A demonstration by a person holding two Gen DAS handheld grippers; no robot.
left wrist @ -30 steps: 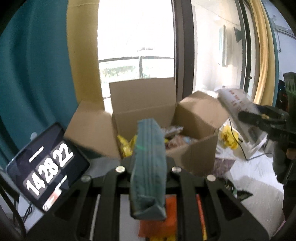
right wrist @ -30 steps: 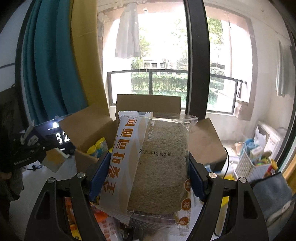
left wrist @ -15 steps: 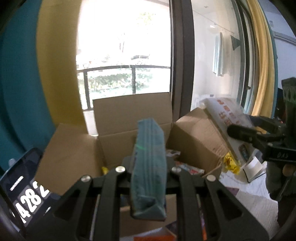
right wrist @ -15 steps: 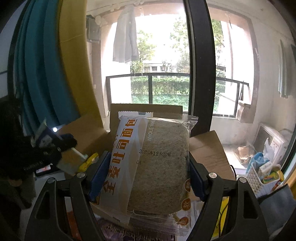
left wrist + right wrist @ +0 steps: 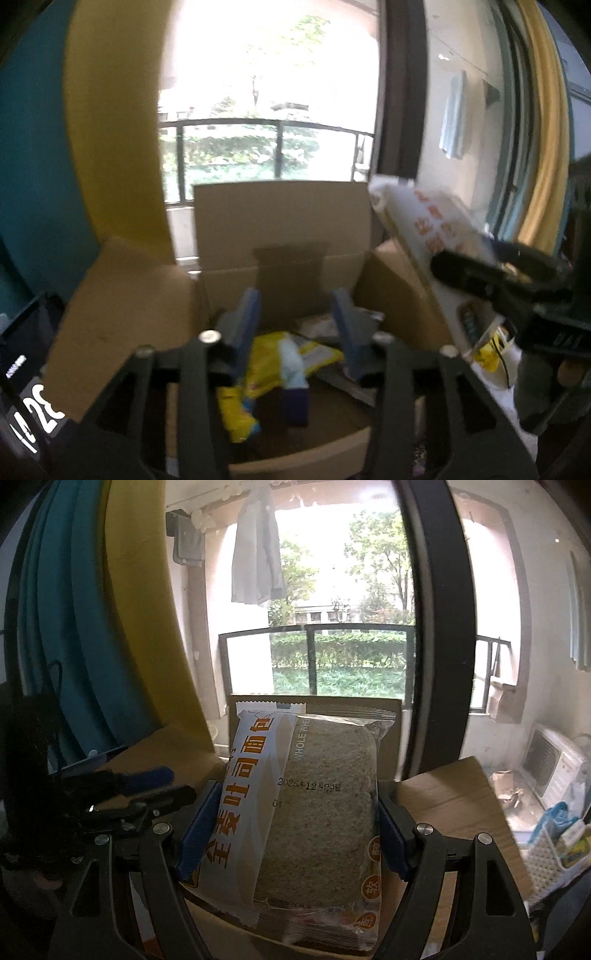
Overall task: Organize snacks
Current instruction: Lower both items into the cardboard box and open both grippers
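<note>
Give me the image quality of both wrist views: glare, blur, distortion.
Left wrist view: window blown out white, cardboard box and snacks motion-blurred, edges curved by the fisheye. Right wrist view: sharper, bread packet print legible, window frame bowed, dark left tool underexposed.

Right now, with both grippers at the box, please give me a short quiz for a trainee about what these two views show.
1. True or false: the right gripper is shut on a whole wheat bread pack.
2. What lies under the left gripper? A) a glass bottle B) a small blue packet inside the cardboard box C) a folded towel
3. Fill in: beside the blue packet in the box lies a ___ snack bag.

Key: 1 true. 2 B; the left jaws are opening and nothing is pressed between them. 3 yellow.
</note>
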